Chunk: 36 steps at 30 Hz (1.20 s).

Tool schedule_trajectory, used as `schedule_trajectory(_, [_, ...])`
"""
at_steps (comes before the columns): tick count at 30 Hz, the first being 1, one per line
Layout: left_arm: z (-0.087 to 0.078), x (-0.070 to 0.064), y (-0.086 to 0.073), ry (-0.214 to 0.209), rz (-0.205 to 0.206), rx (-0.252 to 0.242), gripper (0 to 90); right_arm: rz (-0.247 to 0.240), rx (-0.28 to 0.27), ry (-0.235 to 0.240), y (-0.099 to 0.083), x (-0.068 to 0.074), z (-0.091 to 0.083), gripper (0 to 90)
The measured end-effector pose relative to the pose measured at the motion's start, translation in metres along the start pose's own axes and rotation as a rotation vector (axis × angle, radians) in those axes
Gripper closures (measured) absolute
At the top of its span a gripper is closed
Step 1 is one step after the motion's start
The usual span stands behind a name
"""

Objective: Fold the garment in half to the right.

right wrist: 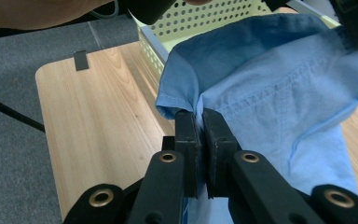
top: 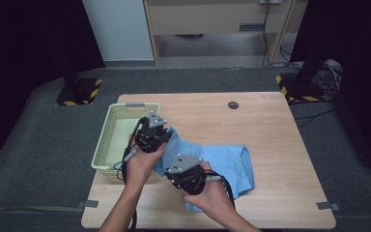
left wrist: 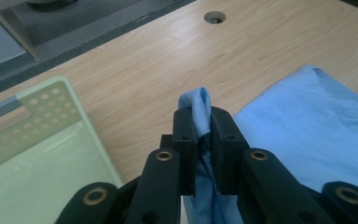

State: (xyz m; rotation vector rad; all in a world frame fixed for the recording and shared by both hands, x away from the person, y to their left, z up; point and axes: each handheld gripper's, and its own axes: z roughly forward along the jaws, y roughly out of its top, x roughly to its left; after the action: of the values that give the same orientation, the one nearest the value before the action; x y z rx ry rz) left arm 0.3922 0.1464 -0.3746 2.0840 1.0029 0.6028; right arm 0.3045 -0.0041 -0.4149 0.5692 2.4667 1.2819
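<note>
The light blue shirt (top: 222, 162) lies on the wooden table (top: 270, 135) just right of the pale green basket (top: 107, 140), its long axis running across the table, away from the basket toward the person's right. Both grippers grasp its basket-side edge: the left gripper (left wrist: 204, 119) is clenched on a bunched fold at the far corner, and the right gripper (right wrist: 199, 122) is clamped on a seam at the near corner (a pocket shows just beyond it). Since that lifted edge is the one closest to the basket and the left hand is the nearer of the two, I judge any move into the basket swings leftward, dragging the rest of the cloth behind.
</note>
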Motion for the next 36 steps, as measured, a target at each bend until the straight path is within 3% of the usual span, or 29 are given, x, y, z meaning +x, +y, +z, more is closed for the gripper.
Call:
schedule_trajectory(13, [0.037,-0.038,0.025,-0.059,0.038,-0.001,82.1,0.082,-0.007,-0.033,-0.036,-0.036,-0.045,86.1])
schedule_trajectory(18, [0.041,-0.048,0.034,-0.069,0.052,-0.01,82.1,0.094,-0.013,-0.037,-0.04,-0.042,-0.055,86.1])
schedule_trajectory(19, [0.041,-0.056,0.043,-0.076,0.07,-0.019,82.1,0.104,-0.018,-0.042,-0.041,-0.046,-0.066,86.1])
schedule_trajectory(25, [0.049,-0.064,0.05,-0.092,0.095,-0.017,81.7,0.109,0.001,-0.046,-0.046,-0.055,-0.077,86.1])
schedule_trajectory(36, [0.06,-0.063,0.054,-0.152,0.086,-0.037,82.2,0.126,0.011,-0.054,-0.06,-0.072,-0.088,86.1])
